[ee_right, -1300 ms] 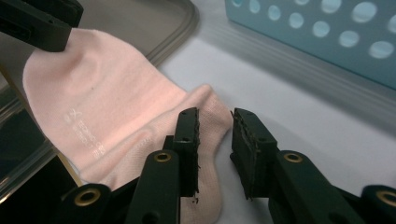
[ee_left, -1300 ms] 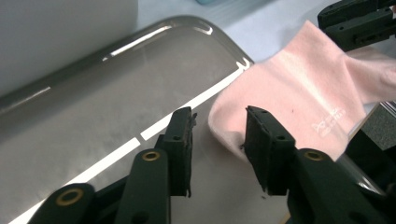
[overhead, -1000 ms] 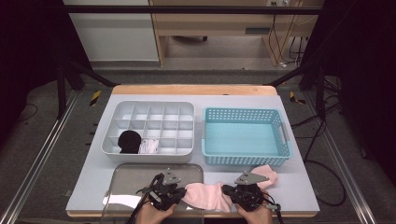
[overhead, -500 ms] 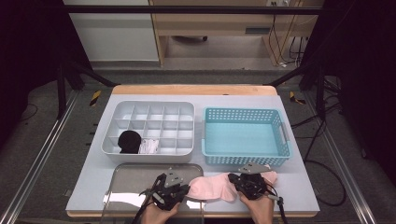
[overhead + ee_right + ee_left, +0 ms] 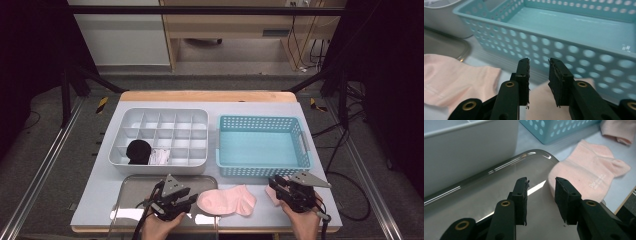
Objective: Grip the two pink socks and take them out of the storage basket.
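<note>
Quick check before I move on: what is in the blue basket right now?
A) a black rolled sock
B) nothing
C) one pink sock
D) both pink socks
B: the blue basket shows a bare floor in the high view, while one pink sock lies flat on the table in front of it.

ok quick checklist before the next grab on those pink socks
1. Left gripper jaws apart, nothing between them: ok.
2. Right gripper jaws apart, nothing gripped: ok.
3. Flat pink sock lies between the two grippers, one end overlapping the metal tray, in front of the left jaws: ok.
4. Second pink sock lies beside the blue basket, right under the right jaws: ok.
5. Basket is empty, room for socks: ok.
6. Divider box has free compartments; a black item and a white item fill two front ones: ok.
</note>
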`<action>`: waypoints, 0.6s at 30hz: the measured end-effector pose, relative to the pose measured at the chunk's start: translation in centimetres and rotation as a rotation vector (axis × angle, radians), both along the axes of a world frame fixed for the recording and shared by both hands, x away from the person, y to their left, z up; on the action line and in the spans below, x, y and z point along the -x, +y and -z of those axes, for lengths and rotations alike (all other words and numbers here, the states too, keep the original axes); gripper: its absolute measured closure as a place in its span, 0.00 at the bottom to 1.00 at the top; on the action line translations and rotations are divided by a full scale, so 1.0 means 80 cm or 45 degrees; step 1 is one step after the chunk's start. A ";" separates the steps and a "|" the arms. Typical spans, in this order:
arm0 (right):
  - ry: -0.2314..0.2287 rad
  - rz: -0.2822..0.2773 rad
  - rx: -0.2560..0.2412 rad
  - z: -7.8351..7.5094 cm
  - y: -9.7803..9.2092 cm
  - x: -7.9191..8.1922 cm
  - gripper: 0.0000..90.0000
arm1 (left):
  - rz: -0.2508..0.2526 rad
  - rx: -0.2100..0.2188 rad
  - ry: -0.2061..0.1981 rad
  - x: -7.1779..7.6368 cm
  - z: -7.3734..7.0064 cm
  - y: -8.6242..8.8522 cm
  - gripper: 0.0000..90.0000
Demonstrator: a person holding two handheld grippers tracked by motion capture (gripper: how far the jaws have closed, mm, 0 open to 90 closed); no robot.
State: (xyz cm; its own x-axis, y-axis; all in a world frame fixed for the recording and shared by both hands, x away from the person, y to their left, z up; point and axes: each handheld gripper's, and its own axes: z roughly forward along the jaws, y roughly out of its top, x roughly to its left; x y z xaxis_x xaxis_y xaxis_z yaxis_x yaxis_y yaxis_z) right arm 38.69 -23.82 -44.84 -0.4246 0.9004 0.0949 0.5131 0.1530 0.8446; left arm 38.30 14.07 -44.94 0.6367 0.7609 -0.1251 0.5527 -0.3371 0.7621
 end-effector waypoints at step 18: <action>0.102 0.033 0.058 0.016 -0.028 0.003 1.00 | -0.078 0.046 0.004 -0.013 -0.005 0.029 0.64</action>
